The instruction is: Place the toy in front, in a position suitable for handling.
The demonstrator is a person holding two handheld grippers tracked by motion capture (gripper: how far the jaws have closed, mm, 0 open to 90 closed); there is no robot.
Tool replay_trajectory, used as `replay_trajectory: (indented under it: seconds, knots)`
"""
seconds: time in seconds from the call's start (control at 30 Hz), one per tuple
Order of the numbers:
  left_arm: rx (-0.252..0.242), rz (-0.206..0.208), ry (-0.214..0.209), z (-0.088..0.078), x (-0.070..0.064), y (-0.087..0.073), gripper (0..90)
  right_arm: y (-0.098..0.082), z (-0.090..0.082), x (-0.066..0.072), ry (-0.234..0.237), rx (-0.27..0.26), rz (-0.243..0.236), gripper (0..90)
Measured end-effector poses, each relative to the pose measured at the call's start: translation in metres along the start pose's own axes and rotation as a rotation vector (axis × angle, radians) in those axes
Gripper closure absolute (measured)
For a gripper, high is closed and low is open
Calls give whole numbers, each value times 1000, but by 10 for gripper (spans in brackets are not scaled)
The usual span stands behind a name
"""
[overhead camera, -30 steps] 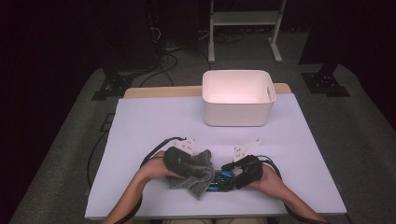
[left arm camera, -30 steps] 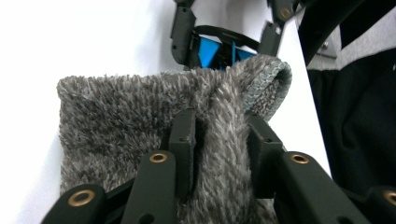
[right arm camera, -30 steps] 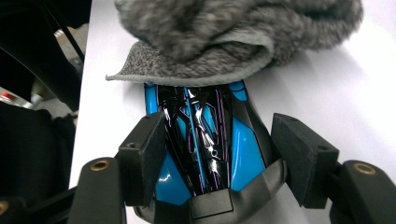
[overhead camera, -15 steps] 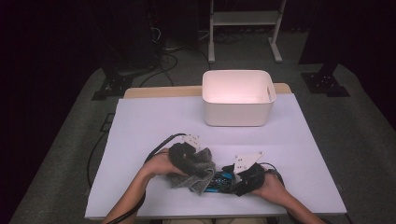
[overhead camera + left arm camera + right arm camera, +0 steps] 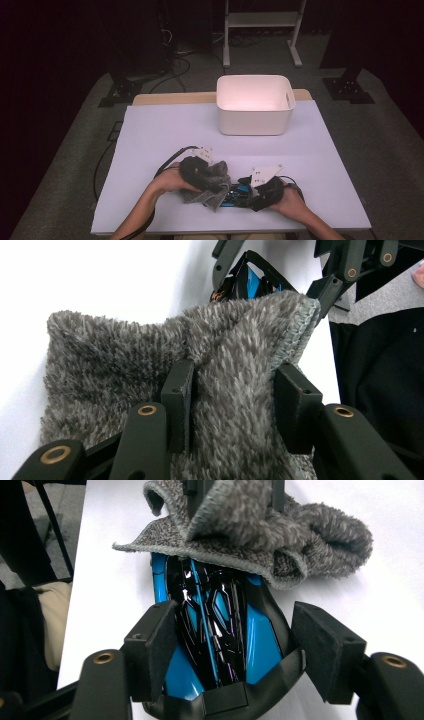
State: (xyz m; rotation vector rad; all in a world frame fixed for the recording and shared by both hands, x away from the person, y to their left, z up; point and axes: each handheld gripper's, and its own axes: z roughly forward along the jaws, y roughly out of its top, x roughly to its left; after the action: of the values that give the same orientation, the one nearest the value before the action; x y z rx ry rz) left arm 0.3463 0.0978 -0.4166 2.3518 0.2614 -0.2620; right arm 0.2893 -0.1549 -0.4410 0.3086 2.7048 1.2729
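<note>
A grey fluffy cloth [image 5: 209, 181] lies bunched on the white table near its front edge. It is draped over the nose of a glossy blue and black toy car [image 5: 238, 193]. My left gripper [image 5: 218, 187] comes in from the left. Its jaws have just been closing, and its pads press on a raised fold of the cloth [image 5: 125, 355] in the left gripper [image 5: 235, 385] view. My right gripper [image 5: 235, 645] comes from the right and straddles the rear of the car [image 5: 215, 610], a pad against each side. The cloth [image 5: 280, 525] hides the car's front.
A white rectangular bin [image 5: 254, 105] stands empty at the back of the table [image 5: 165, 135]. Cables trail from both grippers off the front edge. A dark floor with stand legs and cables lies beyond the table.
The right gripper has drawn slightly toward the near edge with the car. The cloth bunch under the left gripper has shifted shape a little.
</note>
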Motion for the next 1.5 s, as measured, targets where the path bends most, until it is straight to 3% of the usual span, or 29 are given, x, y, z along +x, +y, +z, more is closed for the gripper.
replay_trajectory:
  seconds: [0.37, 0.43, 0.47, 0.63, 0.93, 1.1, 1.13, 1.2, 1.4, 1.5]
  knots:
    - [-4, 58, 41, -4, -14, 0, 572, 5, -1, -9, 84, 8, 72, 276]
    - [-8, 69, 36, -6, -16, 1, 580, 6, 1, -12, 85, 43, 72, 261]
    - [-6, 75, 38, -7, -18, 1, 579, 5, 4, -15, 111, 60, 84, 248]
    - [-14, 96, 42, -9, -24, 1, 580, 7, 9, -16, 159, 77, 91, 252]
    - [-25, 131, -15, -17, -35, 2, 591, 18, 23, -6, 246, 112, 65, 330]
    - [-32, 144, -43, -19, -40, 3, 626, 18, 31, 2, 281, 139, 49, 461]
    - [-32, 150, -53, -19, -41, 3, 657, 17, 31, 4, 313, 143, 39, 523]
    - [-31, 159, -66, -19, -44, 3, 670, 17, 32, 5, 333, 145, 32, 549]
    - [-13, 187, -39, -21, -49, 5, 717, 16, 30, 11, 305, 123, -5, 556]
    - [-14, 192, -18, -23, -48, 9, 719, 18, 29, 11, 263, 123, -31, 557]
